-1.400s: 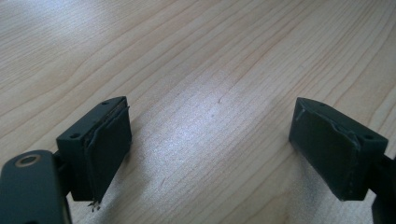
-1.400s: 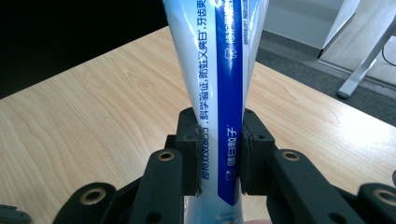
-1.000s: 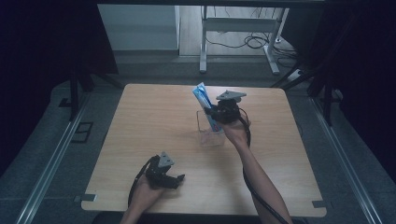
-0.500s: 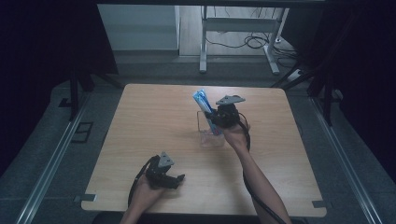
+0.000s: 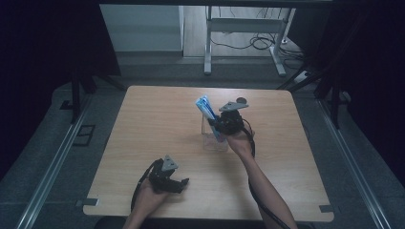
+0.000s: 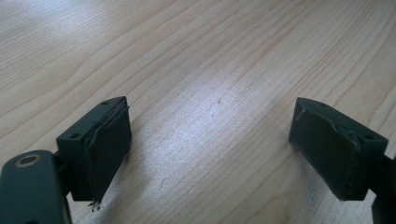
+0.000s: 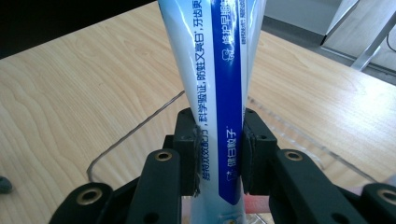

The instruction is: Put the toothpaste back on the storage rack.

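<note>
The right gripper (image 7: 219,156) has its fingers clenched on the toothpaste tube (image 7: 217,84) above the clear container (image 5: 213,136); next, judging, lower it in. Left gripper (image 6: 210,149) fingers released over the bench (image 6: 196,56).

Most of the wooden table (image 5: 143,129) was left bare, so free passage was offered across its left and far parts. The middle right was blocked by a clear plastic container (image 5: 213,138), with a blue-and-white toothpaste tube (image 5: 206,110) slanting above it. Bare wood was seen between the left gripper (image 6: 210,140)'s wide-set jaws.
</note>
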Demonstrator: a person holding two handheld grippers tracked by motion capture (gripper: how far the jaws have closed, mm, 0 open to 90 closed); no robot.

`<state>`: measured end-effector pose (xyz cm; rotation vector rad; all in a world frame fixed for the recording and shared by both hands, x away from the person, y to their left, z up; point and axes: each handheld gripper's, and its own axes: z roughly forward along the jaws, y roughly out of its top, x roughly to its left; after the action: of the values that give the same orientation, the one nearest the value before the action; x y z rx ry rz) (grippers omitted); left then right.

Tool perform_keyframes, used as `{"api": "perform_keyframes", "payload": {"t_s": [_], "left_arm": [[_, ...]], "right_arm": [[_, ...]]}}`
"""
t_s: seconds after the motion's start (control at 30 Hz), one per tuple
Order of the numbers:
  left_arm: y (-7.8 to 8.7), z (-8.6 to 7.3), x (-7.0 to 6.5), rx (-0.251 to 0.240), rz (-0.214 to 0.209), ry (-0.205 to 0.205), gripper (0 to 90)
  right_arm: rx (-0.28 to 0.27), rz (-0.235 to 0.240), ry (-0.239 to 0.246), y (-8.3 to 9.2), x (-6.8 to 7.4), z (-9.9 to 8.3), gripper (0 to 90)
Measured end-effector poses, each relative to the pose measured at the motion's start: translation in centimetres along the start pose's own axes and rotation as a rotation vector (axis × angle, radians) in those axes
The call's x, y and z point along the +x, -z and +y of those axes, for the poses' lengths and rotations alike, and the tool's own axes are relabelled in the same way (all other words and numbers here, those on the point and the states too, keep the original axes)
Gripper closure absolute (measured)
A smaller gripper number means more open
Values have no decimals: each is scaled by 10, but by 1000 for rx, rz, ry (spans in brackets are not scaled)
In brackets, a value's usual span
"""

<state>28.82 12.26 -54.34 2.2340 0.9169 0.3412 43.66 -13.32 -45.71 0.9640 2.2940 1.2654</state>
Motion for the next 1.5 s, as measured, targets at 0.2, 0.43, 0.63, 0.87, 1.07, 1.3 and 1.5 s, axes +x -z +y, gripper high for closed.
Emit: {"api": "perform_keyframes", "payload": {"t_s": [0.2,0.43,0.63,0.87,1.07,1.3,1.5], "left_arm": [[0,0,0,0,0,1,130],[0,0,0,0,-1,6,130],[0,0,0,0,0,-1,130],[0,0,0,0,0,0,130],[0,0,0,0,0,0,130],[0,0,0,0,0,-1,130],[0,0,0,0,0,0,131]], "right_arm": [[35,-21,7,-3,5,-2,706],[54,-31,4,-4,7,-2,699],[89,-44,6,-5,9,-1,684],[98,-29,-21,-4,7,1,647],[85,-18,-41,1,5,5,591],[79,-3,-72,8,1,6,502],[86,17,-82,11,0,6,437]]}}
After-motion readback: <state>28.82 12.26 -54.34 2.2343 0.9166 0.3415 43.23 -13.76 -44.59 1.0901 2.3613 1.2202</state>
